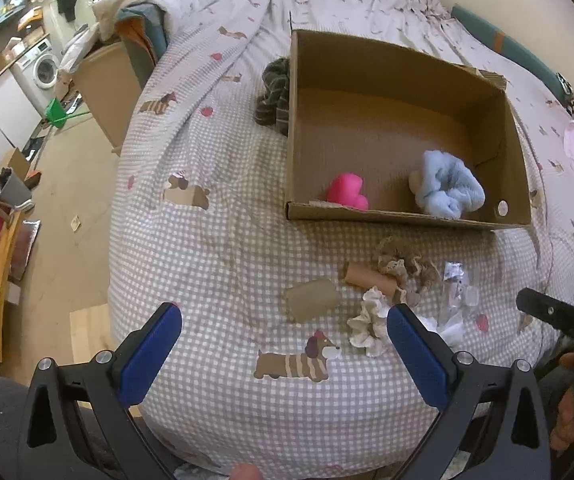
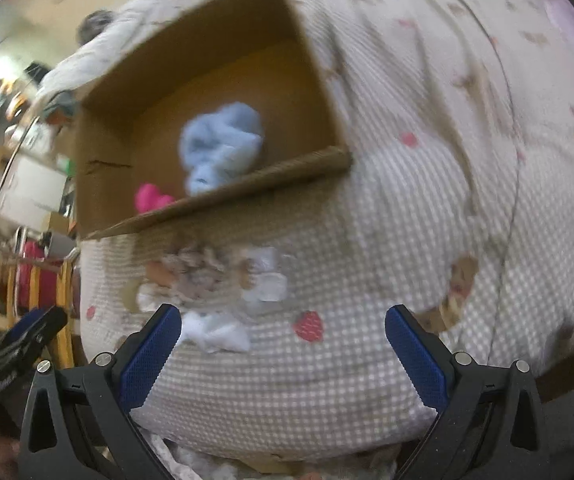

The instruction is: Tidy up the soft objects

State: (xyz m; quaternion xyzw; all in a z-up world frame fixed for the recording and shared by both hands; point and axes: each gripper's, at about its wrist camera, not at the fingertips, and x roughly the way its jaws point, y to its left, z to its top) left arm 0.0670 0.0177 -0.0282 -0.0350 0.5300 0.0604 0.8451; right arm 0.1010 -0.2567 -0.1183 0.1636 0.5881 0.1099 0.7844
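Checked quilted bedspread (image 1: 215, 248), dachshund print. Cardboard box (image 1: 403, 218), open-topped, long axis across the bed: holds fluffy blue towel (image 1: 449, 188) at right near corner, pink heart-shaped plush (image 1: 347, 193) beside. Before its near edge: lacy brown scrunchie (image 1: 401, 264), cream scrunchie (image 1: 369, 320), olive sponge pad (image 1: 313, 299). Left gripper (image 1: 283, 322), right gripper (image 2: 283, 322): jaws wide apart, empty.
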